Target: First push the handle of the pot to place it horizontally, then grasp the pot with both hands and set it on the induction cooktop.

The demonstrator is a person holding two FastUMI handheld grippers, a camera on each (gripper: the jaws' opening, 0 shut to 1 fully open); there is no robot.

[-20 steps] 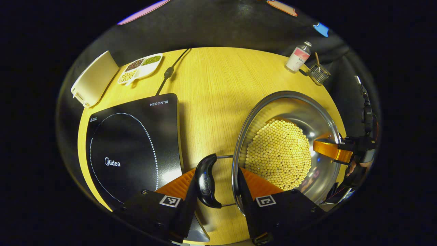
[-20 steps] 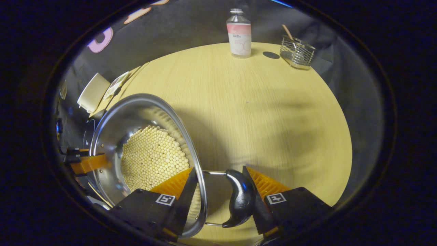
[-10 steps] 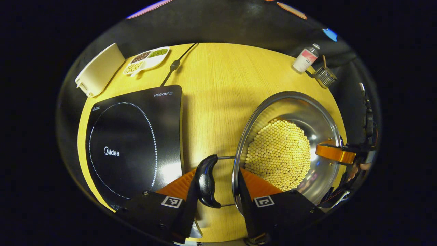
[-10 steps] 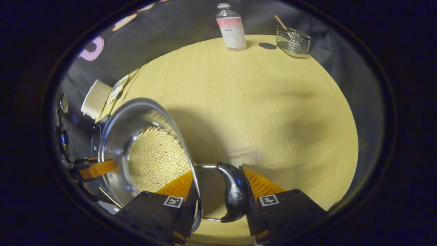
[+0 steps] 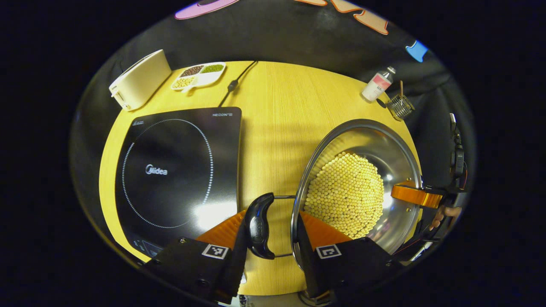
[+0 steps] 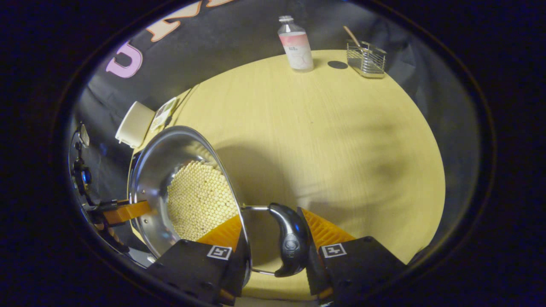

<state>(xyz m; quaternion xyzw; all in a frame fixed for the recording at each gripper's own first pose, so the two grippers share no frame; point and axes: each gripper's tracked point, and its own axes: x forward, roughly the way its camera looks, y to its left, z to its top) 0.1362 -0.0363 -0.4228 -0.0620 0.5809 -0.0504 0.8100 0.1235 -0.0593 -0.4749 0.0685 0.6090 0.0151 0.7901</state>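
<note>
Pot (image 5: 386, 140) base hidden under beans (image 5: 345, 194)

Harsh overhead light is thrown across the wooden table (image 5: 273, 111); glare is seen on the induction cooktop (image 5: 213, 215), soft shadows beside the pot (image 6: 170, 157), edges bowed.

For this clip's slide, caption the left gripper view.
Left gripper grips the bean-filled pot by its side handle, beside the induction cooktop.

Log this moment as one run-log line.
phase: carrying pot | left tool: shut on pot at side handle | right tool: same, opposite handle | pot: full of beans | cooktop: bare
</note>
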